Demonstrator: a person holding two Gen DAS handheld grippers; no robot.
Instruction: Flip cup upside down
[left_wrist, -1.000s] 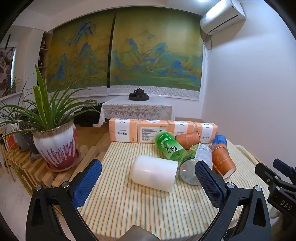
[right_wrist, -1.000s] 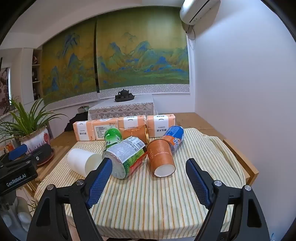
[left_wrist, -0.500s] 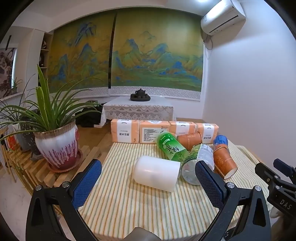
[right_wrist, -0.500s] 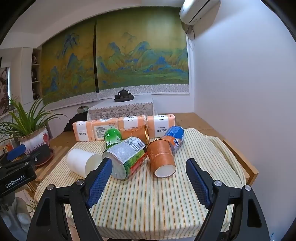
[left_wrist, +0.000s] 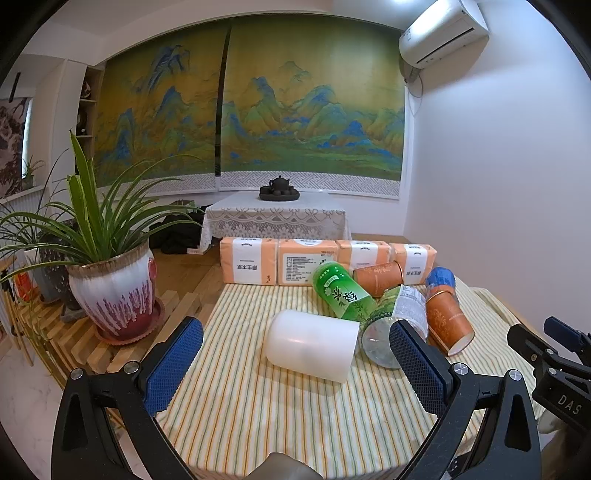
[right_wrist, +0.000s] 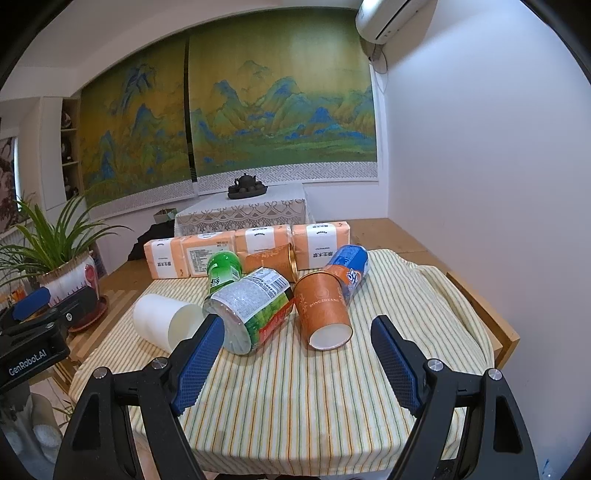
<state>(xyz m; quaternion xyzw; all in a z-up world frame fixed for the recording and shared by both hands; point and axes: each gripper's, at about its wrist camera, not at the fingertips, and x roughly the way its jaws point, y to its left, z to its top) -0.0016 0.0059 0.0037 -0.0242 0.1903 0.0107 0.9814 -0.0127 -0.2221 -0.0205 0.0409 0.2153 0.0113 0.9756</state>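
A white cup (left_wrist: 310, 341) lies on its side on the striped tablecloth (left_wrist: 258, 406), its mouth toward the right. In the right wrist view the same white cup (right_wrist: 162, 321) sits at the left of the pile. My left gripper (left_wrist: 295, 363) is open, its blue pads either side of the white cup and nearer the camera, not touching it. An orange paper cup (right_wrist: 323, 308) lies on its side with its mouth toward me. My right gripper (right_wrist: 295, 360) is open just in front of that orange cup, holding nothing.
A clear labelled bottle (right_wrist: 253, 308), a green bottle (right_wrist: 221, 267), a blue can (right_wrist: 349, 267) and a second orange cup (right_wrist: 269, 260) lie tumbled together. Tissue packs (right_wrist: 243, 249) line the far edge. A potted plant (left_wrist: 110, 280) stands left of the table; a wall is on the right.
The left wrist view has shifted slightly, so the white cup sits a little further right between the pads. Both grippers stay open; nothing on the table has moved.
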